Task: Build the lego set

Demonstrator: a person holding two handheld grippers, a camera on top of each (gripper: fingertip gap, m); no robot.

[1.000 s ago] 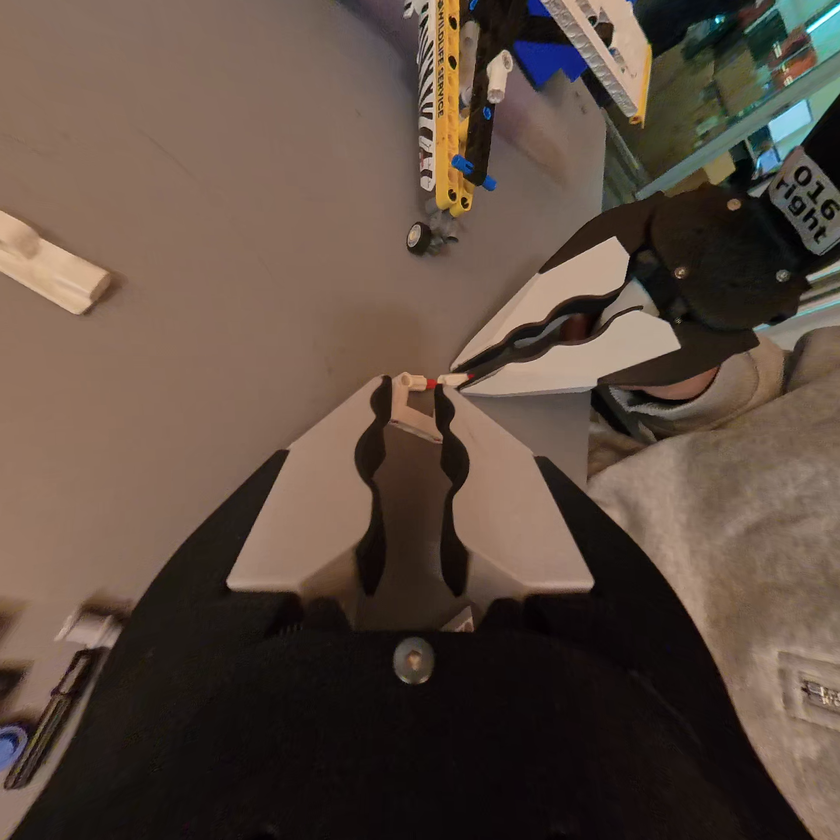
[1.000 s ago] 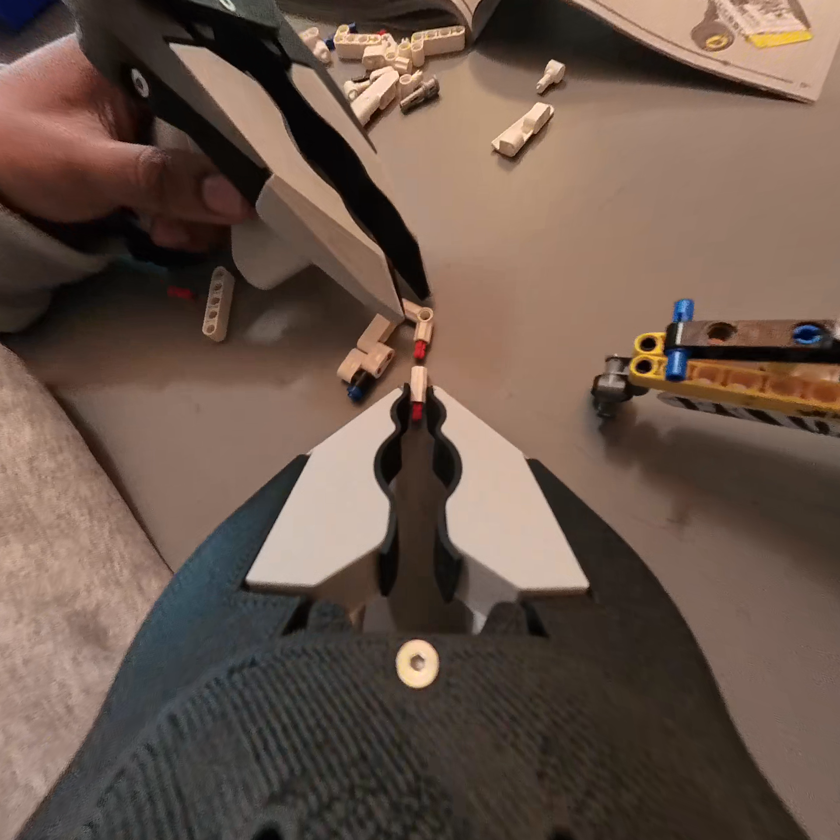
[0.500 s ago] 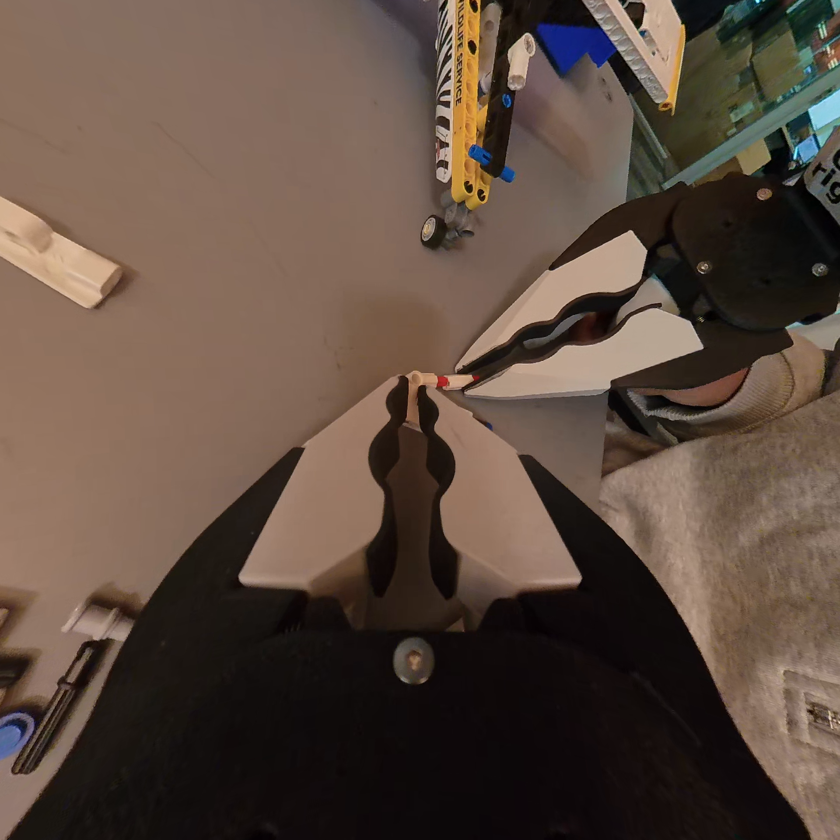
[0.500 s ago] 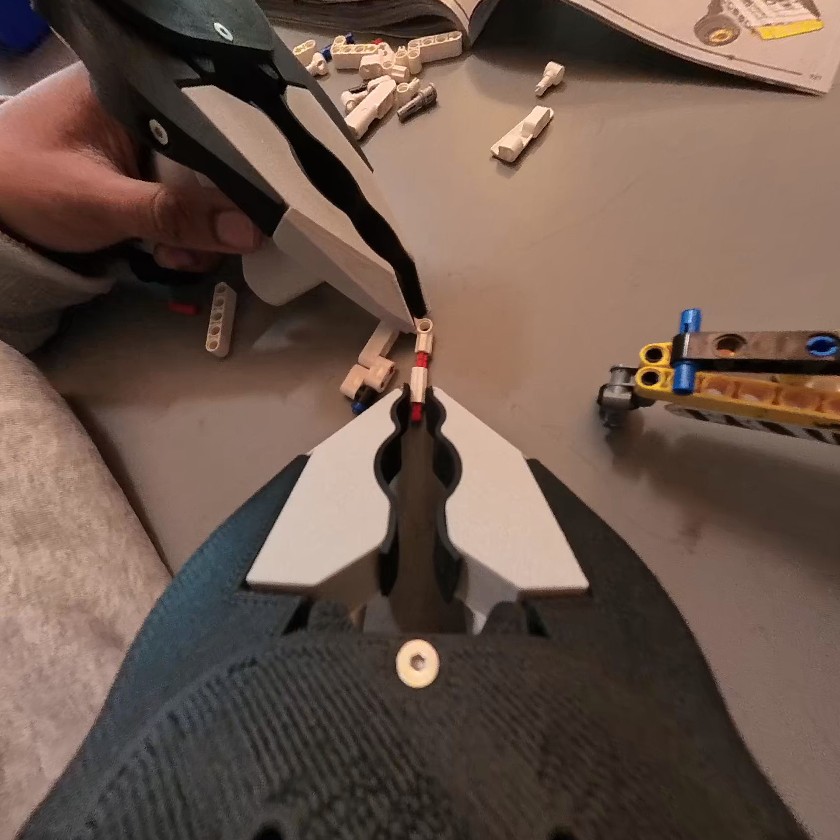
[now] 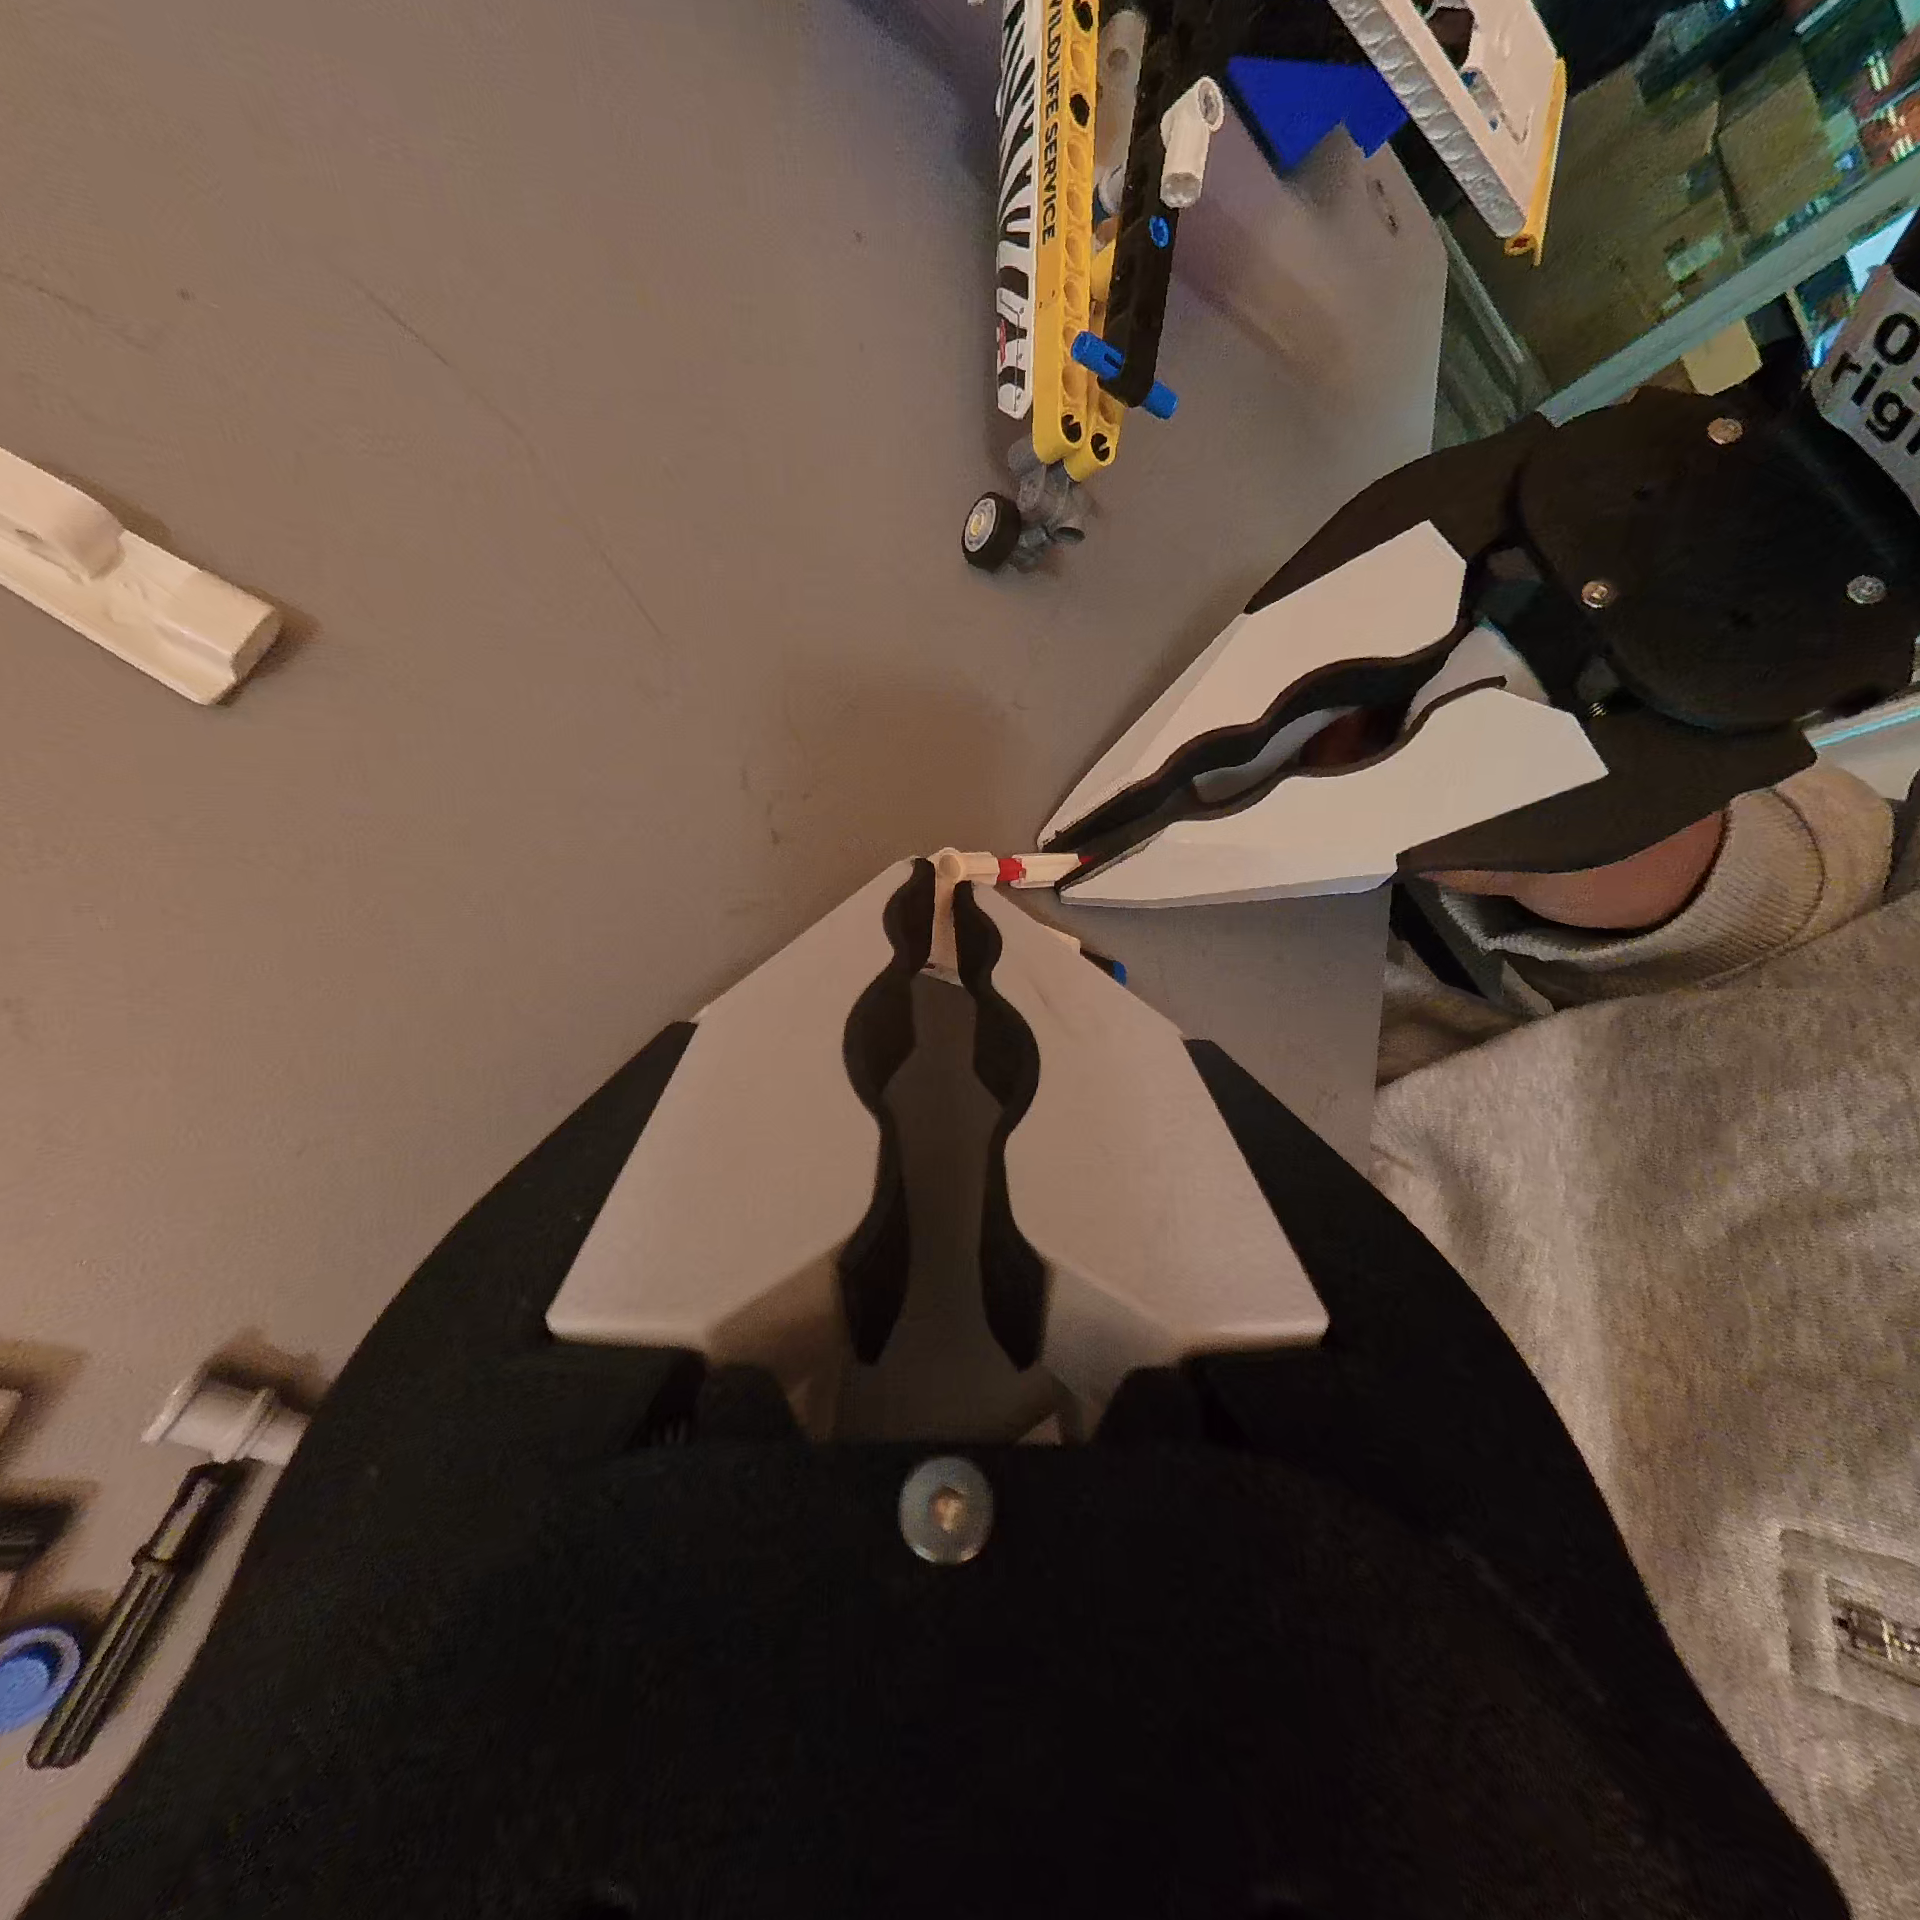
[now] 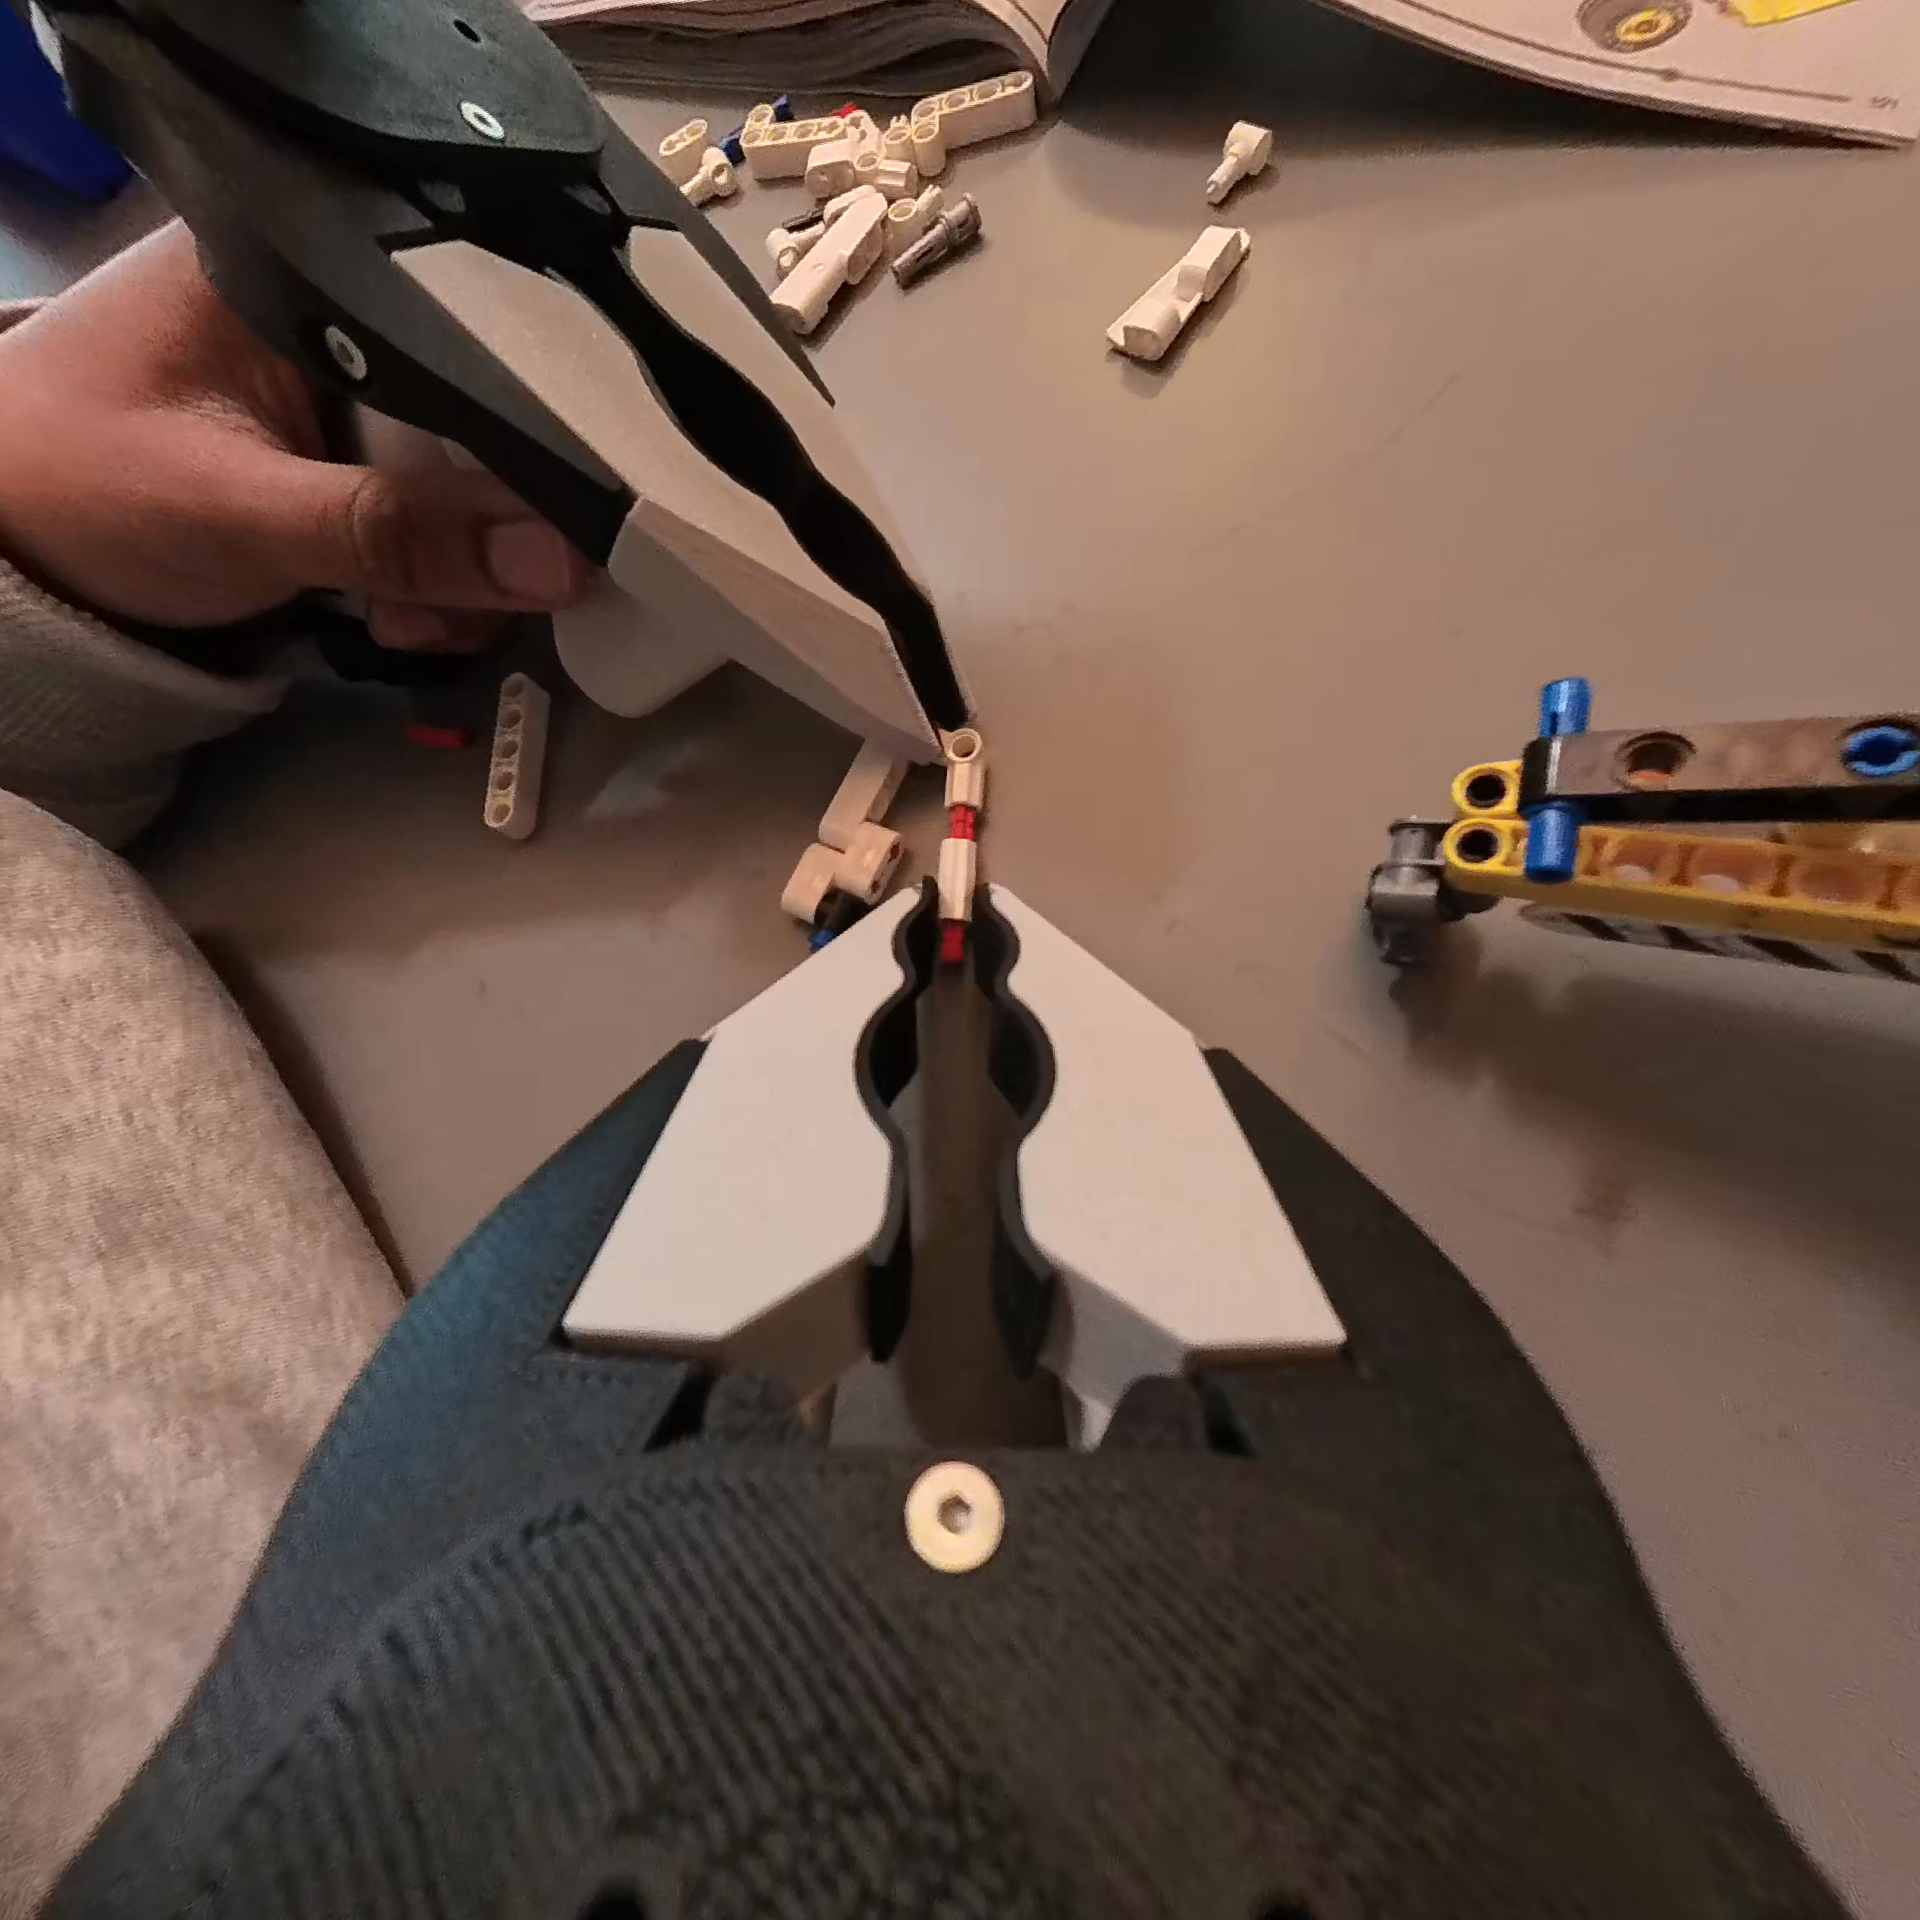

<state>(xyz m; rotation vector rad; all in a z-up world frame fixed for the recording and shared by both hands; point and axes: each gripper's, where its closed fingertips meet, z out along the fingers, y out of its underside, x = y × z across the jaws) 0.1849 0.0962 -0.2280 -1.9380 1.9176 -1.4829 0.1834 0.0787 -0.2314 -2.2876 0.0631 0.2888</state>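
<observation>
Two claws meet tip to tip: left claw [image 5: 938, 896] pinching a white connector [image 5: 948, 871], right claw [image 6: 954, 916] clamping the red-and-white axle piece [image 6: 956, 871].

Lettering on yellow beam [image 5: 1058, 208], tool tag [image 5: 1875, 395].

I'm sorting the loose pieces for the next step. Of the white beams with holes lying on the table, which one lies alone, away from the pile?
The short white beam below the hand holding the left gripper; the others sit in the pile beside the instruction booklet.
</observation>
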